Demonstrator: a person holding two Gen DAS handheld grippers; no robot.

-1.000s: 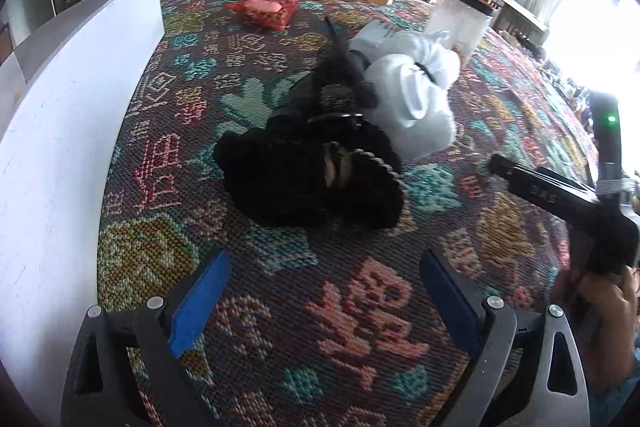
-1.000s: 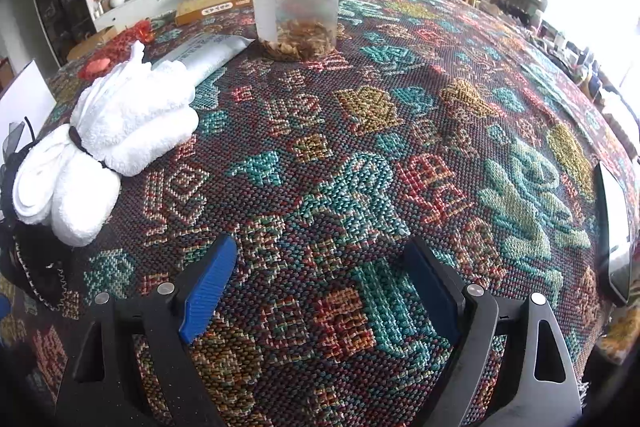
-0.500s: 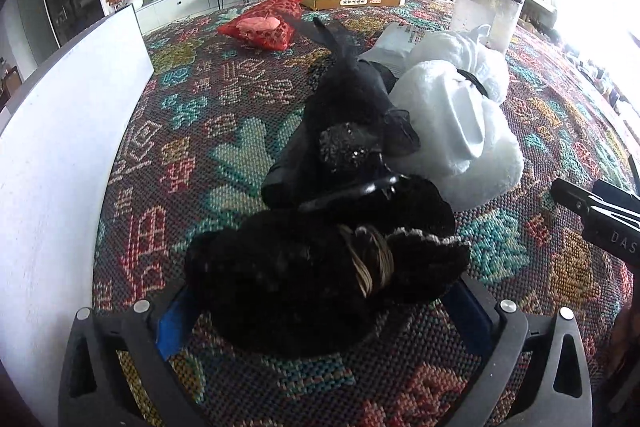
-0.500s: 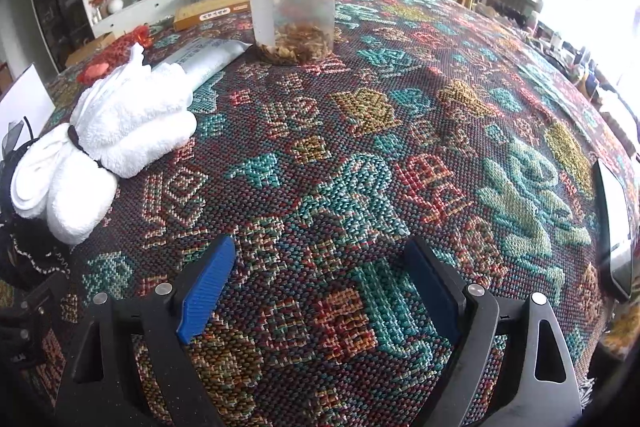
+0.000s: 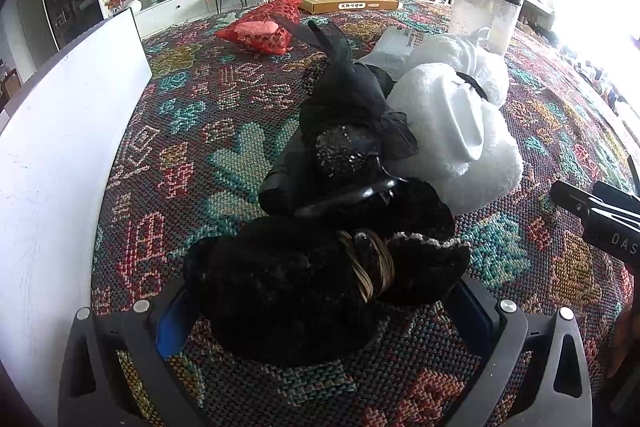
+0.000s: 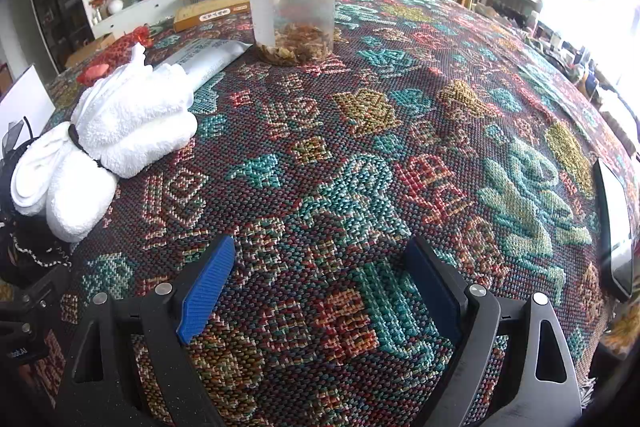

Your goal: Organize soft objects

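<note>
My left claw [image 5: 320, 315] is spread wide w/ the black fluffy bundle [image 5: 312, 279] lying between its fingers on the patterned cloth [image 5: 192, 131]. Pads sit at both sides of the bundle; can't tell if they touch it, not squeezing. A black veil piece [image 5: 348, 115] lies just behind the bundle, and the white towel bundle [image 5: 452, 131] is beside that, to the right. White board [image 5: 60, 131] stands along the left edge. My right claw [image 6: 320, 279] is spread too, nothing between its pads, over bare cloth; plastic jar [image 6: 292, 3] well ahead.
</note>
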